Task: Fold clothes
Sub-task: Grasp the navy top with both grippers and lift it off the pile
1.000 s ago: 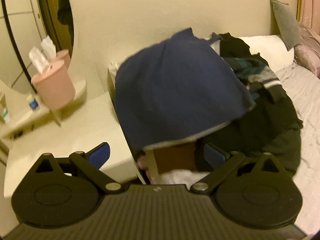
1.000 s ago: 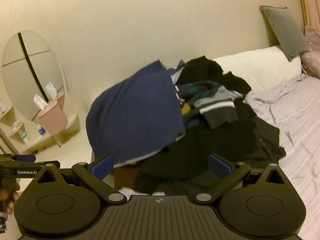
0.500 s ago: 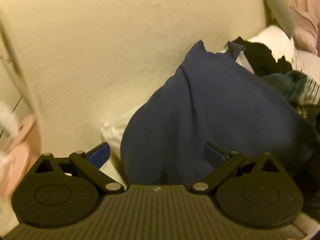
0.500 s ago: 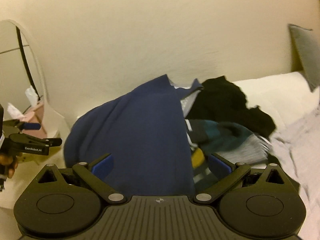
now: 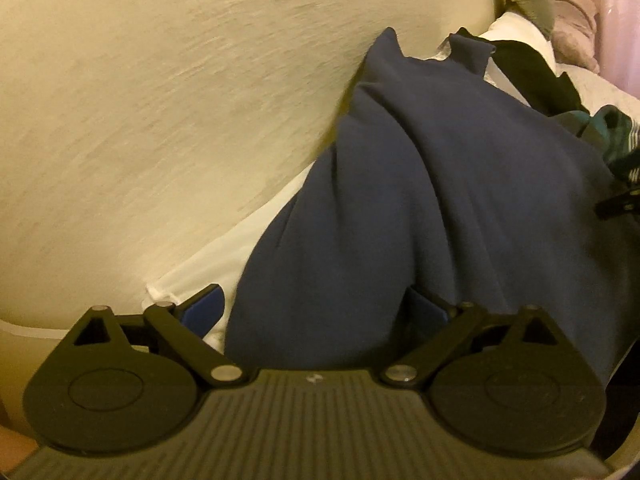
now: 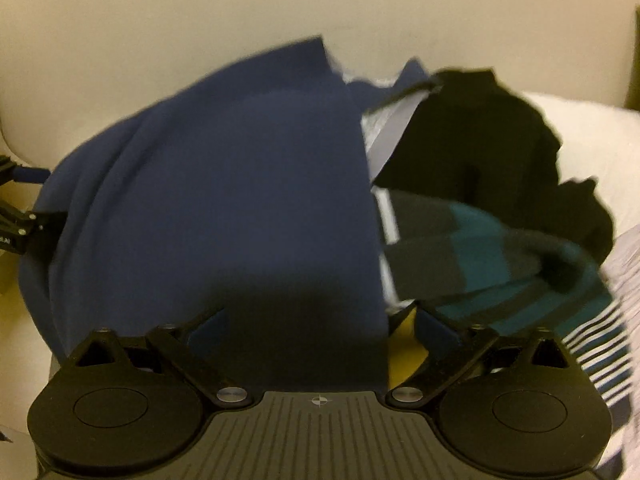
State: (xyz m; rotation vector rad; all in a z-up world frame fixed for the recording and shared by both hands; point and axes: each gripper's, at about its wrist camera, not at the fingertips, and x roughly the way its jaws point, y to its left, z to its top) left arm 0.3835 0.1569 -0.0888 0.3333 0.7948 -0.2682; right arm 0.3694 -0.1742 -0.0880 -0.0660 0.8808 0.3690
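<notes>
Both our grippers have come much closer to the blue top (image 5: 440, 200) than a second ago; the mirror and pink tissue box have slid out of view. That tells us we are reaching in to take hold of it.

We see the blue top draped over the clothes pile (image 6: 500, 216) on the bed (image 6: 580, 128), close by the wall (image 5: 160, 80). Our left gripper (image 5: 316, 312) has its jaws wide, with blue cloth bunched between them, not pinched. Our right gripper (image 6: 320, 328) also has wide jaws, at the top's right edge.

The wall sits tight on the left, so room is small there. The bed to the right looks more open for spreading the top out.
</notes>
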